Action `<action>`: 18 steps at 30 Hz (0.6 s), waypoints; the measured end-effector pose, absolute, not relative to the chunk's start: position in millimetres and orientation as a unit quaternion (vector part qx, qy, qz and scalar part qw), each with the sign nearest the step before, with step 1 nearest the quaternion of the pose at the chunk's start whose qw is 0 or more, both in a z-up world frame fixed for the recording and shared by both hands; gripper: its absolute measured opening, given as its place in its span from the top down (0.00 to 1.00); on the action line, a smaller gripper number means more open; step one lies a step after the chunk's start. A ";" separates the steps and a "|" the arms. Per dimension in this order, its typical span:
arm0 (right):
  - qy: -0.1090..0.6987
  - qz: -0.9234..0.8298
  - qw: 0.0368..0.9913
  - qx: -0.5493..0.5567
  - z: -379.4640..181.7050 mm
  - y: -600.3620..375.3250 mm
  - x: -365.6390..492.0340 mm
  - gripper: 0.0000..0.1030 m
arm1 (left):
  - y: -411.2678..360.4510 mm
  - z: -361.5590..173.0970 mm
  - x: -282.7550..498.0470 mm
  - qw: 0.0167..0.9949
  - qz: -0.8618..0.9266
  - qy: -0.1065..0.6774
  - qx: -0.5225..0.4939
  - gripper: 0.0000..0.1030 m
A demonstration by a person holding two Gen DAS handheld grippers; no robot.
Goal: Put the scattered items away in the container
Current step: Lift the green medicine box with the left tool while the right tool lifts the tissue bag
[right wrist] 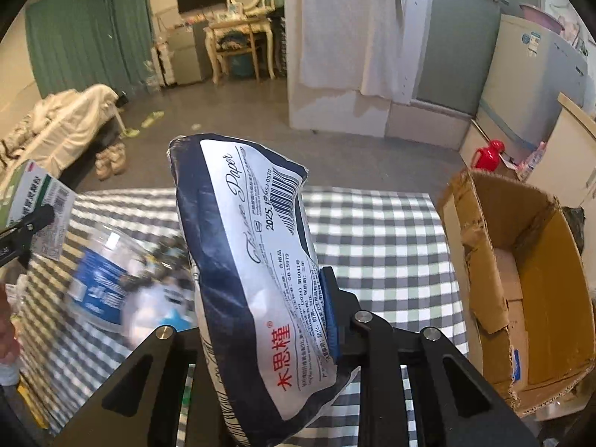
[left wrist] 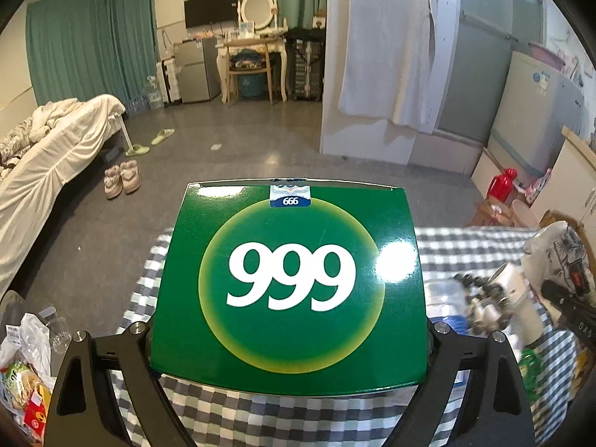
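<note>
The left hand-held gripper (left wrist: 288, 339) clamps a flat green box (left wrist: 290, 283) marked 999 between its jaws, and the right hand-held gripper (right wrist: 268, 320) is closed tight on a soft tissue pack (right wrist: 257, 260); both items are lifted clear of the checked surface (right wrist: 372, 231). The step in hand looks like the carry: two items are picked and neither is in the container yet. The cardboard box (right wrist: 536, 298), open at the top with torn flaps, stands on the right edge of the surface, and the tissue pack hangs just left of it, while the green box is well left of it, beyond the pack. Between the two, still left of the cardboard box, a clear bottle with a blue label (right wrist: 97, 279) and some small blurred things lie on the cloth. The next move probably calls for swinging the pack right, over the box's near wall, then opening the jaws above the hollow; the green box would follow. Both hand-held grippers point forward and slant downward toward the surface.
</note>
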State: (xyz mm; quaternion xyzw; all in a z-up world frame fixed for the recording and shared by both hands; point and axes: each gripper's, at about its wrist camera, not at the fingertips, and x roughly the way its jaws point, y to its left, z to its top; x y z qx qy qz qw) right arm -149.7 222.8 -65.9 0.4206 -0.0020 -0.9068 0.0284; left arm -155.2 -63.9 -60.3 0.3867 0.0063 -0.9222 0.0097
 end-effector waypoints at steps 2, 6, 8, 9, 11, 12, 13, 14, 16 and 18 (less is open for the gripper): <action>-0.001 -0.911 0.032 0.411 -57.9 219.2 -145.3 0.78 | -64.6 -48.3 -149.5 0.009 -0.928 0.013 0.373 0.10; -0.001 -0.923 0.042 0.383 -35.6 208.5 -129.2 0.78 | -68.2 -25.6 -137.0 0.006 -0.938 0.023 0.345 0.10; -0.002 -0.929 0.046 0.367 -23.2 206.0 -121.8 0.78 | -68.1 -14.1 -129.9 0.007 -0.943 0.027 0.332 0.10; -0.004 -0.932 0.048 0.359 -17.1 205.4 -117.7 0.78 | -68.1 -7.7 -125.9 0.006 -0.945 0.030 0.325 0.10; -0.004 -0.937 0.051 0.346 -7.3 205.3 -112.6 0.78 | -68.7 3.6 -117.5 0.003 -0.950 0.034 0.310 0.10; -0.006 -0.939 0.052 0.339 -2.3 204.8 -108.7 0.78 | -68.5 10.1 -112.8 -0.002 -0.953 0.037 0.302 0.10; -0.008 -0.943 0.054 0.330 4.1 204.9 -103.9 0.78 | -68.2 16.1 -108.3 -0.005 -0.955 0.040 0.294 0.10; -0.010 -0.944 0.055 0.325 7.4 204.5 -101.6 0.78 | -67.9 20.6 -104.6 -0.006 -0.957 0.041 0.288 0.10; -0.013 -0.949 0.058 0.311 18.1 205.5 -94.2 0.78 | -69.4 30.4 -96.7 -0.005 -0.961 0.044 0.274 0.10; -0.013 -0.952 0.060 0.299 26.4 205.0 -87.9 0.78 | -69.3 39.6 -90.0 -0.002 -0.964 0.045 0.261 0.10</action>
